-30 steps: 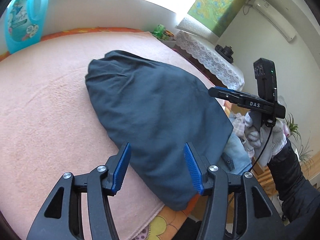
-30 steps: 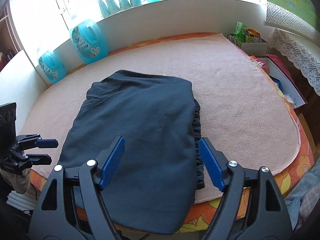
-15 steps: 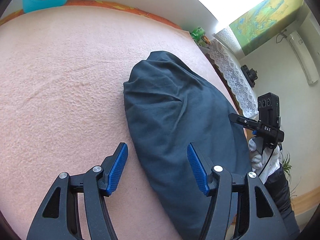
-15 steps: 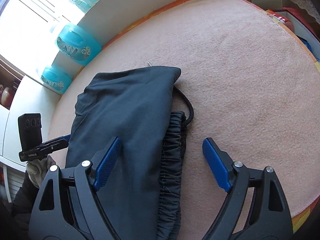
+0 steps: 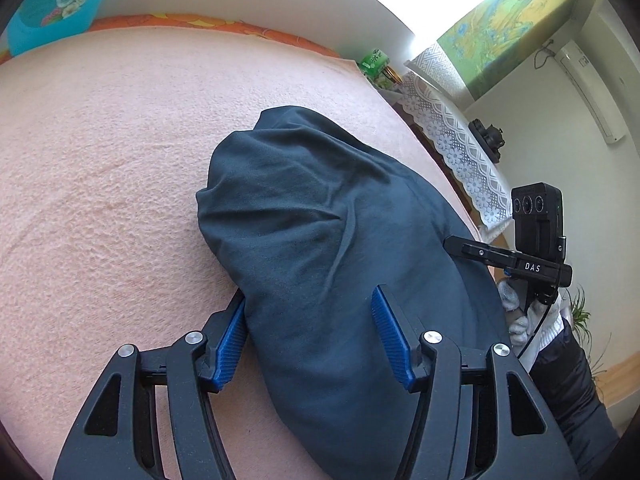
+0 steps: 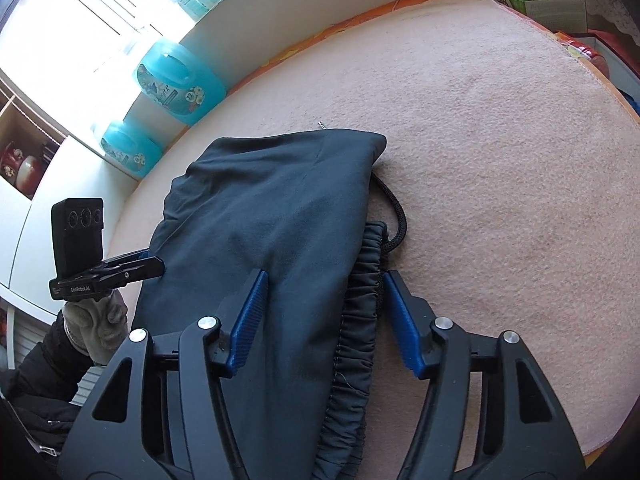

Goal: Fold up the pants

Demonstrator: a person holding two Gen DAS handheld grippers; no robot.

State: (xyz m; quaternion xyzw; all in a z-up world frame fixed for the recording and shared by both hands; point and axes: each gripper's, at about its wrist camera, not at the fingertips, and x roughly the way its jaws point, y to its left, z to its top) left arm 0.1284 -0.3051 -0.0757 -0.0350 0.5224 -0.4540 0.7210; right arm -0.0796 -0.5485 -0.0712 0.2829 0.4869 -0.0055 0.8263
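As both tools settle over the near end of the dark pants (image 5: pixel 320 240), the step in hand looks like taking hold for another fold. The left gripper (image 5: pixel 310 340) straddles the pants' left edge, half-wide and just narrowing, cloth between the pads, though I cannot tell if they pinch. The right gripper (image 6: pixel 324 320) has just been closing around the gathered waistband (image 6: pixel 360 300); its pads look shy of pressing. Next, both must clamp and lift evenly. Beyond, the pants lie folded on the pink blanket (image 6: pixel 500 160); their nearest end is cut off.
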